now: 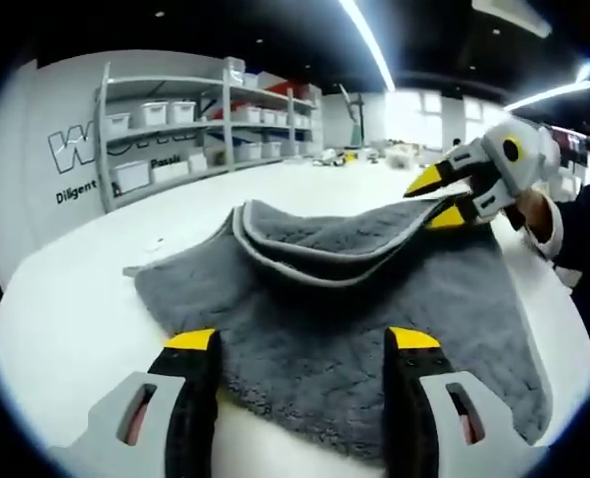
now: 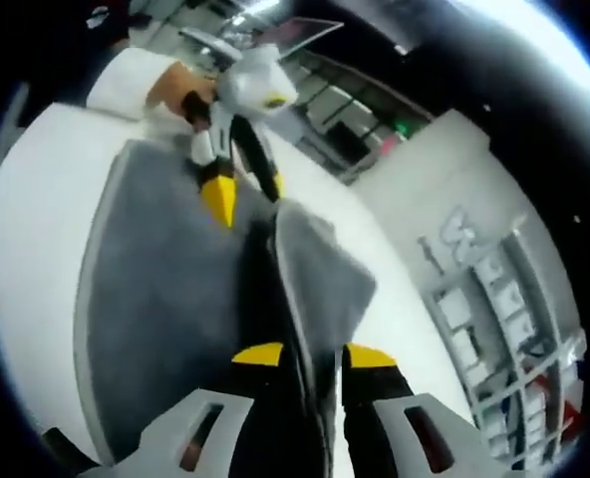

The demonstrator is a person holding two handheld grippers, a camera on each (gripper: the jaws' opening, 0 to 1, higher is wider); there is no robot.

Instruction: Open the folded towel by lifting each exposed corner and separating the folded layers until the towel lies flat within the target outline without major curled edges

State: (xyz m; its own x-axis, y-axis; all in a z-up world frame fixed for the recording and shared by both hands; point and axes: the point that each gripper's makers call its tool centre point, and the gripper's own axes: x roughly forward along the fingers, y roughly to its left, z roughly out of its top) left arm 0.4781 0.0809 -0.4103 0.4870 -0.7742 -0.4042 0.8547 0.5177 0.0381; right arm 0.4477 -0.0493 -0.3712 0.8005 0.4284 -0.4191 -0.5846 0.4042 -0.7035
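A grey towel (image 1: 325,339) with a pale trimmed edge lies on the white table (image 1: 66,299). Its upper layer is lifted off the lower one in a curved fold. My right gripper (image 1: 437,199) enters from the right and is shut on that raised edge. In the right gripper view the held layer (image 2: 315,269) runs up between my right gripper's (image 2: 313,356) yellow-tipped jaws. My left gripper (image 1: 302,341) stands open over the towel's near edge with nothing held. It appears again, open, above the towel's far side as the left gripper (image 2: 247,191) in the right gripper view.
Shelving with white bins (image 1: 175,119) stands behind the table against a lettered wall. A person's hand (image 1: 539,214) holds the right gripper, and a white sleeve (image 2: 126,85) is behind the left one. Bare tabletop (image 2: 26,199) surrounds the towel.
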